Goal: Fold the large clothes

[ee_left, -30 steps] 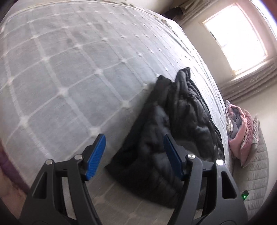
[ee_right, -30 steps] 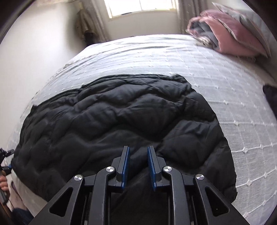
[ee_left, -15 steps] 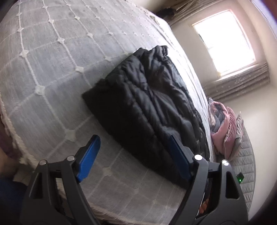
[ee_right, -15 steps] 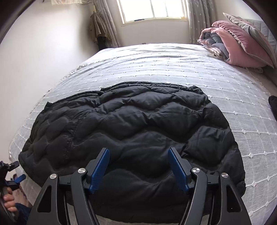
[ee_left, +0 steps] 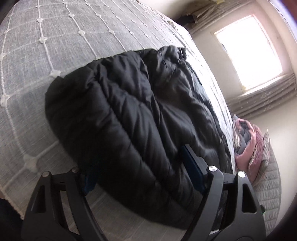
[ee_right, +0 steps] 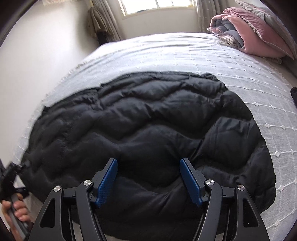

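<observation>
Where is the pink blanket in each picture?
Left wrist view: the pink blanket sits at the right edge, past the black puffy jacket.
Right wrist view: the pink blanket is in the top right corner, at the far end of the bed.
Shared landmark: the bright window.

Left wrist view low, close at the jacket (ee_left: 141, 115) corner — right wrist view above its near edge, both sharing it
</observation>
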Motion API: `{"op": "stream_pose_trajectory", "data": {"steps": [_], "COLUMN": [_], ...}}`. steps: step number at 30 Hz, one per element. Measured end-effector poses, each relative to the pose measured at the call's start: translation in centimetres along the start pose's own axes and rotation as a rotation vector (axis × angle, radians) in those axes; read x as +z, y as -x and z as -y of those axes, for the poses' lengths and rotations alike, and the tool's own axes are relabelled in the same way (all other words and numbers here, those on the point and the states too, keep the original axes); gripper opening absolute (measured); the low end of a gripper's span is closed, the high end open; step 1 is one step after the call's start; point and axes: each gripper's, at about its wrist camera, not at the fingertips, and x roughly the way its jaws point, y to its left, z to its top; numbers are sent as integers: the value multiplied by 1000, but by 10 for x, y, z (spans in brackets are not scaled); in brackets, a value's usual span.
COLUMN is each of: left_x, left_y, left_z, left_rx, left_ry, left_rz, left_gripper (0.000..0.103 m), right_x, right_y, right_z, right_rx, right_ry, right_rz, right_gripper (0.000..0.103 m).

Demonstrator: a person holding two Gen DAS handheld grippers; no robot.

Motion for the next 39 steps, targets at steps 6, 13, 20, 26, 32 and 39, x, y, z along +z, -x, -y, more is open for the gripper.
{"op": "stream_pose_trajectory", "data": {"steps": [6, 13, 20, 26, 32, 39], "left_x": [1, 8, 11, -5, -32, -44], "left_y": [15, 12, 28, 64, 87, 94], "left_z": [10, 27, 45, 83, 126, 140], "left_rx": [-29, -37, -76, -147, -210, -288], "left_ry": [-21, -58, -126, -299, -513, -646], "left_rz": [97, 129, 200, 319, 410, 451], "left_gripper": [66, 63, 31, 27, 25, 25], "right_x": [-2, -4, -6, -7, -5, 0], "right_y": [-10, -11, -13, -14, -13, 28], "right_z": [-8, -11, -15, -18, -19, -23], "right_rx": [-51, -63, -69, -73, -77, 117], "right_ry": [39, 47, 55, 54, 48, 19], "right_rz": [-12, -16, -22, -28, -25, 132], "right_gripper": [72, 73, 73, 73, 73, 9]}}
